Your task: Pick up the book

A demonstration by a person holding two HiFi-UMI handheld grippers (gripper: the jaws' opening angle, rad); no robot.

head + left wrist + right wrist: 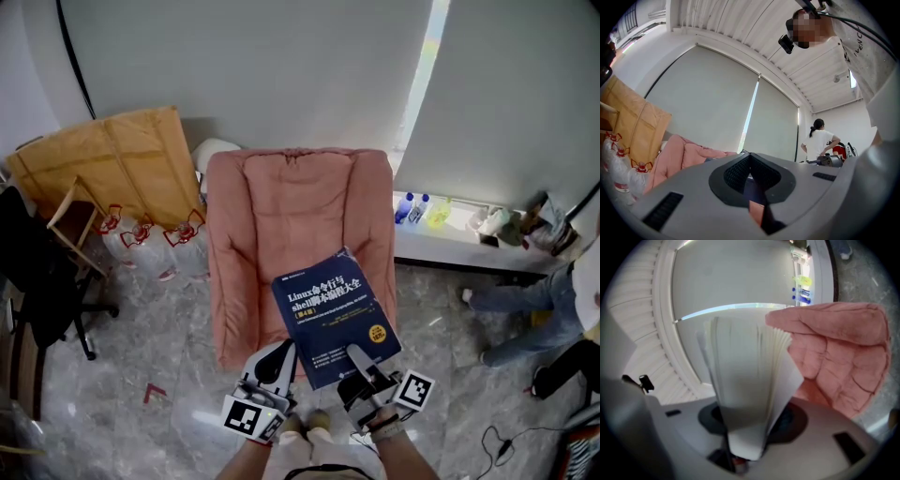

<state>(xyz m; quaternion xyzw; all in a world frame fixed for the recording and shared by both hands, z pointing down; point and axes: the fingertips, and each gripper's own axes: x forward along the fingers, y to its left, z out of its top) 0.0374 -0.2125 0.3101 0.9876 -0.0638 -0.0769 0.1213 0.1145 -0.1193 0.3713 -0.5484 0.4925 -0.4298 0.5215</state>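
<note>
Nearest me, my right tool [360,362] pinched the book [333,314] by its lower edge above the armchair's [281,206] front edge, left tool [280,355] pressed together beside it; I judged it hefty, floppy, best gripped near the spine.

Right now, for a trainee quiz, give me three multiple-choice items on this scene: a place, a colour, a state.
1. Where is the book?
A. flat on the floor
B. held up before the pink armchair
C. on the windowsill
2. What colour is its cover?
A. red
B. green
C. blue
3. How is the right claw?
A. open, empty
B. shut on the book
C. out of view
Answers: 1 B, the head view shows it held up by its lower edge; 2 C, dark blue with white print; 3 B, pages rise from between its jaws.
</note>
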